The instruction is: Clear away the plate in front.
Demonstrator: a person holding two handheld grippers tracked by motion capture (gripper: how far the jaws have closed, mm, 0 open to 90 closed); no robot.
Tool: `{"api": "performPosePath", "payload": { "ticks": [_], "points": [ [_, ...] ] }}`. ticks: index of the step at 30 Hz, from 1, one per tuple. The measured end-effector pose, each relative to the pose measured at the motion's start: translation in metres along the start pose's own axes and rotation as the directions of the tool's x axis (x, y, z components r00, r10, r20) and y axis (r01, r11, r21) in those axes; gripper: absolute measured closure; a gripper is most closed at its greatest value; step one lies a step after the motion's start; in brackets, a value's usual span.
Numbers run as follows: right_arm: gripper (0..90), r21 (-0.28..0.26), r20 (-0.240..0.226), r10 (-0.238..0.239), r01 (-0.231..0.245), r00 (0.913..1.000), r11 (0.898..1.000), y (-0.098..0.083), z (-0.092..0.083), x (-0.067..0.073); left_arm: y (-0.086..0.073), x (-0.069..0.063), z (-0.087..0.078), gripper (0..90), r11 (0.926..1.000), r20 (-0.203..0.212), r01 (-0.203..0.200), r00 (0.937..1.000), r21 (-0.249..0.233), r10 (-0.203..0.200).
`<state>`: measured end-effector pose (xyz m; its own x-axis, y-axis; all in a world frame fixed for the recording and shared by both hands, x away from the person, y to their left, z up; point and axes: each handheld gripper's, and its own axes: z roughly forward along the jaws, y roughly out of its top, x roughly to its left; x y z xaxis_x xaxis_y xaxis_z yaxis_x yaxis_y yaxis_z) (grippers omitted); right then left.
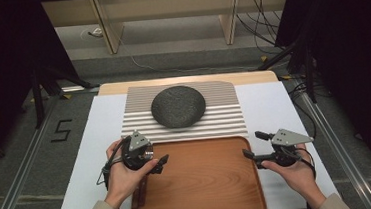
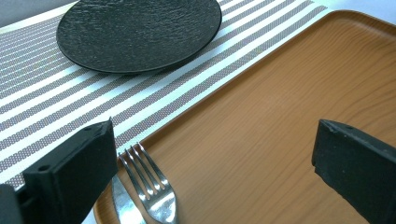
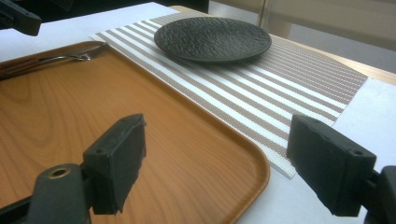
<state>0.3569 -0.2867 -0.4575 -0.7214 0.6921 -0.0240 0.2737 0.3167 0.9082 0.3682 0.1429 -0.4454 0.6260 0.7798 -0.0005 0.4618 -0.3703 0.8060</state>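
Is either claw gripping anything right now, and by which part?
Nothing is held. The left claw is open above the fork on the tray; the right claw is open too.

High view: overhead from the person's side, facing 12 o'clock, far. Left gripper view: low, close above tray [image 2: 280,116], facing 1 o'clock. Right gripper view: low, close, facing 11 o'clock. All share the dark plate [image 1: 178,106].
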Motion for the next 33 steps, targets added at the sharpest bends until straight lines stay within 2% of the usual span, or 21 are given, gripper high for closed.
{"api": "performPosePath", "payload": {
  "ticks": [11,23,33],
  "points": [
    [20.7,-0.003,0.001,0.01,-0.01,0.9999,1.0,-0.0028,-0.0001,-0.0035,-0.0001,0.0037,0.0032,0.0,0.9995,-0.002,0.03,0.9995,0.003,-0.03],
    [20.0,-0.017,0.001,0.027,-0.027,0.9996,0.999,-0.0043,-0.003,-0.0044,-0.0007,0.0067,0.0027,0.0,0.9992,-0.015,0.041,0.9991,0.005,-0.041],
    [19.9,-0.015,0.008,0.015,-0.015,0.9999,1.0,-0.0023,-0.0023,-0.0026,-0.0037,0.0094,0.0013,0.0,0.9989,-0.016,0.046,0.9988,0.007,-0.045]
  ]
}}
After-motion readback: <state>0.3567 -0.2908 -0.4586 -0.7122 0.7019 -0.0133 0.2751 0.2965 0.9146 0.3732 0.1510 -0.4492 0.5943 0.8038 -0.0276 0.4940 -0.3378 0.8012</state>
